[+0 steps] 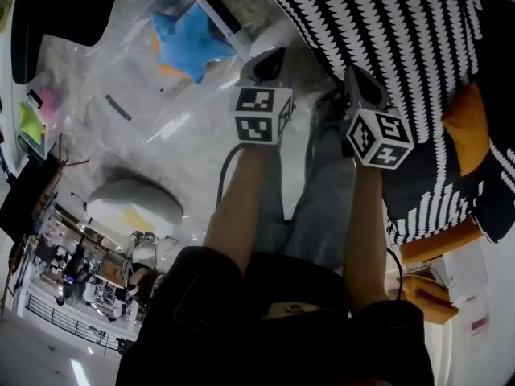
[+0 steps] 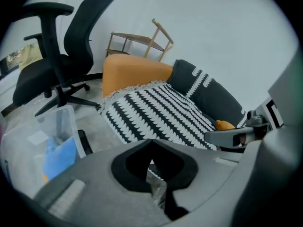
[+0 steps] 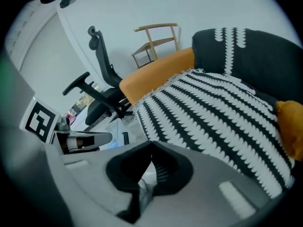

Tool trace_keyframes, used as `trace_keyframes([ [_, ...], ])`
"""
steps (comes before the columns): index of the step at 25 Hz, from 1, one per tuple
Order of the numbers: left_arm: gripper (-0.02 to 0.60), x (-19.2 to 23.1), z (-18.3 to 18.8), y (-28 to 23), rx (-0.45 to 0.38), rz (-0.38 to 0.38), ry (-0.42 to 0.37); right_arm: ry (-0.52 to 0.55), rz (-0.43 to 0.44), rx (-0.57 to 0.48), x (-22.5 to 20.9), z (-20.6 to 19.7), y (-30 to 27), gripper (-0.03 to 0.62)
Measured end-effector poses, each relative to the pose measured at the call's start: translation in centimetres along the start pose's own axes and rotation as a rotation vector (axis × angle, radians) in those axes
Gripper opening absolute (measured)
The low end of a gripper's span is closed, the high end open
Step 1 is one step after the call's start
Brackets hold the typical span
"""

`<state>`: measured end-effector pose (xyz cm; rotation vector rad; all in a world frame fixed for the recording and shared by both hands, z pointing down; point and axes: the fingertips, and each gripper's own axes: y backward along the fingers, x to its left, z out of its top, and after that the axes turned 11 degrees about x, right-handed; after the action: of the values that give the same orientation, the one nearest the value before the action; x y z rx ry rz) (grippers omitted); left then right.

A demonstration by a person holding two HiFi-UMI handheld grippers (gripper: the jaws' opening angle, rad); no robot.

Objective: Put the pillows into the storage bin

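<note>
A black-and-white striped pillow (image 1: pixel 402 39) (image 2: pixel 156 112) (image 3: pixel 213 112) lies at the upper right, on top of an orange cushion (image 2: pixel 132 72) (image 3: pixel 161 72). My left gripper (image 1: pixel 272 56) (image 2: pixel 151 142) and right gripper (image 1: pixel 358 75) (image 3: pixel 151 144) are side by side at its near edge. Each has its jaws pressed together where the pillow's edge meets the tips. The clear plastic storage bin (image 1: pixel 161 79) (image 2: pixel 64 124) stands on the floor to the left, with a blue soft item (image 1: pixel 189 39) (image 2: pixel 59 155) inside. A dark pillow with white marks (image 2: pixel 208 93) (image 3: pixel 246 56) rests behind the striped one.
A black office chair (image 2: pixel 66 46) (image 3: pixel 102 93) stands beyond the bin. A wooden chair (image 2: pixel 142 41) (image 3: pixel 158 39) is against the far wall. A small orange cushion (image 1: pixel 467 127) (image 3: pixel 289 122) pokes out at the striped pillow's right. The person's legs are below the grippers.
</note>
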<state>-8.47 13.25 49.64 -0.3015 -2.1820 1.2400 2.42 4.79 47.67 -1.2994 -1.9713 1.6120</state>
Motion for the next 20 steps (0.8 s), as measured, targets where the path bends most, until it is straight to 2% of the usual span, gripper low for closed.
trace_keyframes([
  [5,0.009,-7.9,2.2,-2.6,0.025,-0.054,-0.124,-0.139,-0.07,-0.056,-7.6,-1.0,4.5,0.003],
  [11,0.01,-16.9,2.6,-6.4,0.072,-0.12,-0.283,-0.293,-0.142,-0.117,-15.2,-4.7,8.4,0.003],
  [20,0.011,-29.0,1.8,-10.7,0.109,-0.214,-0.415,-0.474,-0.258,-0.202,-26.1,-10.6,14.5,0.003],
])
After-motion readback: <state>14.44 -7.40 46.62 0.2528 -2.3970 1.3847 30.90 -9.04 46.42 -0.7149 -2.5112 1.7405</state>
